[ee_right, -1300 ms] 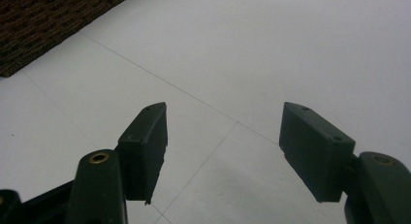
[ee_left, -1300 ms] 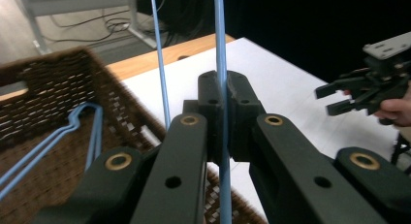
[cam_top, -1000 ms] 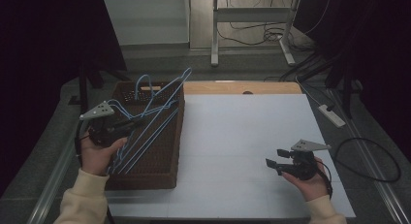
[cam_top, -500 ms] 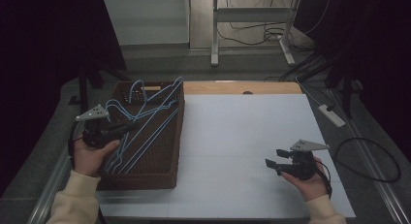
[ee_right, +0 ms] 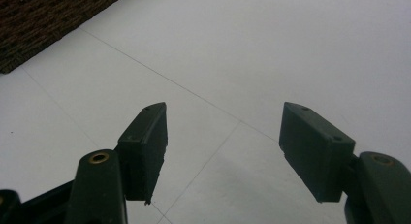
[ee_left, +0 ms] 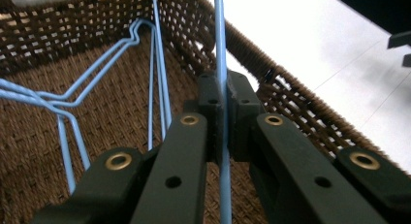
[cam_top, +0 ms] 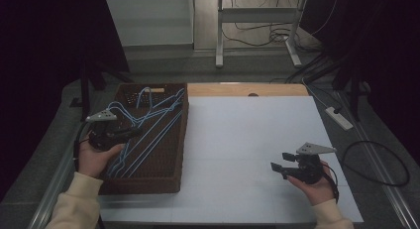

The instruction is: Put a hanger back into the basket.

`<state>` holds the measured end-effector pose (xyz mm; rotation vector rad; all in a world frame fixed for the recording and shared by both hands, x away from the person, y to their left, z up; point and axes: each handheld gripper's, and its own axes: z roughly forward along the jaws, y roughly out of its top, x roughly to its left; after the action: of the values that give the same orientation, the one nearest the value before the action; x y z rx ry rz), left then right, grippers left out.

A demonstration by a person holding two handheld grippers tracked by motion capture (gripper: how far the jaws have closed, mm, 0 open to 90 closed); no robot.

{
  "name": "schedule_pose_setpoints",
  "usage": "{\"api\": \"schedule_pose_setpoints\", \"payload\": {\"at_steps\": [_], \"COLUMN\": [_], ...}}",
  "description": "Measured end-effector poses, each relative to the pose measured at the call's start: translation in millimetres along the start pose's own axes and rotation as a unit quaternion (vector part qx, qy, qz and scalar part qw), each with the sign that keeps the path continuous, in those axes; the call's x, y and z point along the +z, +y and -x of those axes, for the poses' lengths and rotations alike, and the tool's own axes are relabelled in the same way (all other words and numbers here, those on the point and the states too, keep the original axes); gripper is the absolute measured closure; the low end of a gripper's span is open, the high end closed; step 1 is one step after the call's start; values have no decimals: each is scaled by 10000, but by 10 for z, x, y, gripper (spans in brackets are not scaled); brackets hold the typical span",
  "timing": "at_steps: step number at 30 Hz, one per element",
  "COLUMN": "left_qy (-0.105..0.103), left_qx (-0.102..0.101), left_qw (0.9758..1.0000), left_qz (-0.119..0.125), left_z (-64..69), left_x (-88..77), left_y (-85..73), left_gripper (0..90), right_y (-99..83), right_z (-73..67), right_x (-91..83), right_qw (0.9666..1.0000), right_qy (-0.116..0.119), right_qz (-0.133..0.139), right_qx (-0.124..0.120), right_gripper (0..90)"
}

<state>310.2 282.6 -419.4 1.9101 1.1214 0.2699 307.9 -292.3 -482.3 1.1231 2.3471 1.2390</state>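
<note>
My left tongs (ee_left: 224,117) are clamped on one blue wire hanger (ee_left: 220,49) over the wicker basket (cam_top: 163,179), left of frame. Light, springy, prone to snag w/ others, so grip the straight rod. Count: approx 4 hangers, tangled, can't tell exactly. Right tongs (ee_right: 223,151) spread wide, nothing held, above the white desk (cam_top: 247,135), lower right

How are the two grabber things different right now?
The left gripper is shut on a blue wire hanger; the right gripper is open and holds nothing. The left gripper is over the brown woven basket; the right gripper is over the white table. Both have black fingers and a grey three-cornered plate on top.
</note>
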Motion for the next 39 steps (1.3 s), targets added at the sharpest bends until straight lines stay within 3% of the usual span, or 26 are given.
{"api": "schedule_pose_setpoints", "payload": {"at_steps": [12, 16, 21, 25, 28, 35, 39], "left_qy": [-86, -35, 100, 544, 750, 1039, 1265], "left_qx": [-73, -126, -336, -470, -536, -604, -515], "left_qw": [9992, 9987, 9980, 9942, 9907, 9838, 9783], "left_qz": [-376, -485, -521, -802, -1000, -1330, -1557], "left_z": [-48, -77, -141, -199, -240, -285, -285], "left_x": [204, 247, 242, 258, 285, 354, 397], "left_y": [-48, -78, -103, -122, -144, -158, -162], "left_gripper": [865, 865, 865, 864, 863, 860, 856], "right_y": [-1, 1, 1, 2, 1, 1, 0], "right_z": [5, 4, 4, 4, 5, 2, 2], "right_x": [5, 4, 6, 5, 7, 20, 22], "right_qw": [10000, 10000, 10000, 10000, 10000, 10000, 10000], "right_qy": [12, 12, 15, 10, 12, 19, 23], "right_qz": [0, -4, -13, -10, -16, -40, -50], "right_qx": [13, 1, 0, -3, -1, 1, -1], "right_gripper": [352, 352, 352, 353, 352, 351, 349]}}
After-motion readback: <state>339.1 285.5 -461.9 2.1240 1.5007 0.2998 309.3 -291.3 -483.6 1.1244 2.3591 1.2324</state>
